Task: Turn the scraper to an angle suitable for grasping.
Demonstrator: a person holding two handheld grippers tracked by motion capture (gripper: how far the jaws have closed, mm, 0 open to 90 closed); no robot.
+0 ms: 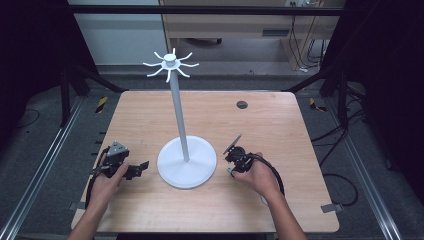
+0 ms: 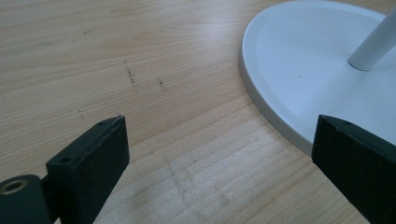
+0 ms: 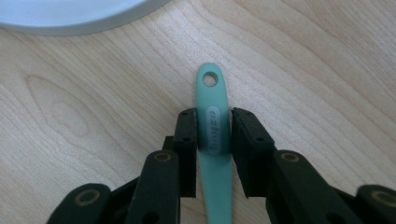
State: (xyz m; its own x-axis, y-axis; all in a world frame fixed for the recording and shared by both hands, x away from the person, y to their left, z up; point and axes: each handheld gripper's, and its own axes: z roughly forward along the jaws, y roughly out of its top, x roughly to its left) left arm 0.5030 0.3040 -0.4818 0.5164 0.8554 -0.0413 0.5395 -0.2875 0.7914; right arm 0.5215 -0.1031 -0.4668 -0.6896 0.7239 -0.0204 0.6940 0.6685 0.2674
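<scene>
Right gripper jaws clamp green handle.

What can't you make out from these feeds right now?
- Green handle: working end cut off by the bottom edge in the right gripper view, behind the right gripper.
- Handle lettering: too blurred.
- High view: handle too small, hidden by the right hand.
- Stand top: cut off in the left gripper view.

Pale matt wood table, smooth white stand base

White stand blocks table centre.
</scene>
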